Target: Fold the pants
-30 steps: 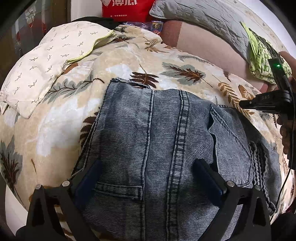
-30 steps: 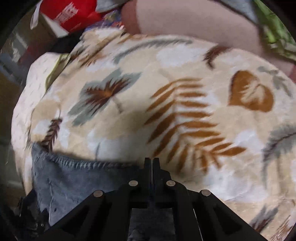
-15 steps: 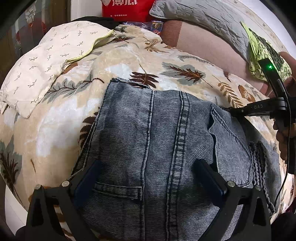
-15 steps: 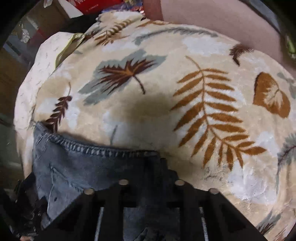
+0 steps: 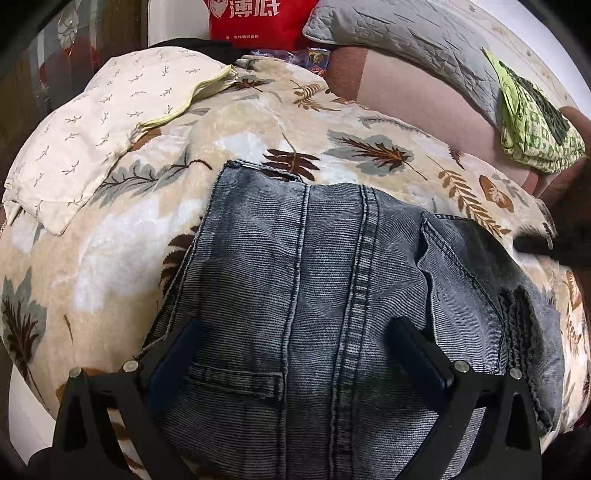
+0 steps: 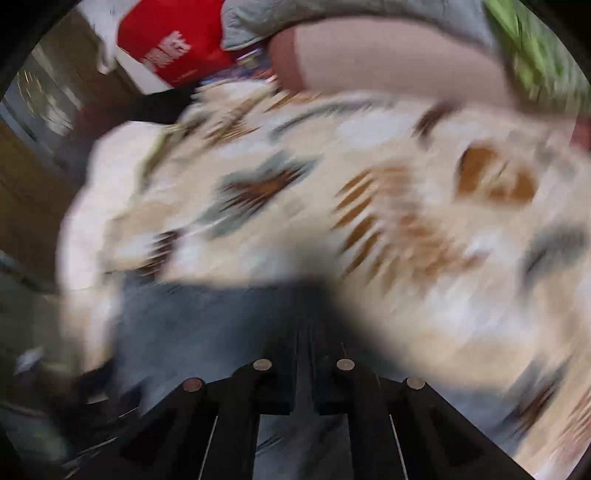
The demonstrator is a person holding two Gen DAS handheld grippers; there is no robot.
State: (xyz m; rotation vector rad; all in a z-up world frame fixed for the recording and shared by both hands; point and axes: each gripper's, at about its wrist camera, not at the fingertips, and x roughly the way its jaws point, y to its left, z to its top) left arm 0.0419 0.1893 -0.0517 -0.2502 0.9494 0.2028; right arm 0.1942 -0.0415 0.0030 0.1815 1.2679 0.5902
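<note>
Grey-blue denim pants (image 5: 332, 280) lie folded on a leaf-print blanket (image 5: 122, 236). My left gripper (image 5: 295, 332) is open, its two fingers spread wide just above the near part of the pants, holding nothing. In the blurred right wrist view the pants (image 6: 192, 325) show at lower left. My right gripper (image 6: 304, 332) has its fingers together; whether cloth is between them I cannot tell. In the left wrist view it is a dark blur (image 5: 554, 243) at the pants' right edge.
A cream pillow (image 5: 99, 147) lies at the back left. A red bag (image 5: 255, 18), a grey quilt (image 5: 406, 40) and a green patterned cloth (image 5: 532, 122) sit at the back. Brown bedding (image 5: 417, 96) lies beyond the blanket.
My right gripper opened slightly half a second ago, then closed again, and now moves fast, blurring its view. In the left wrist view it dropped lower at the pants' right edge. My left gripper has not moved.
</note>
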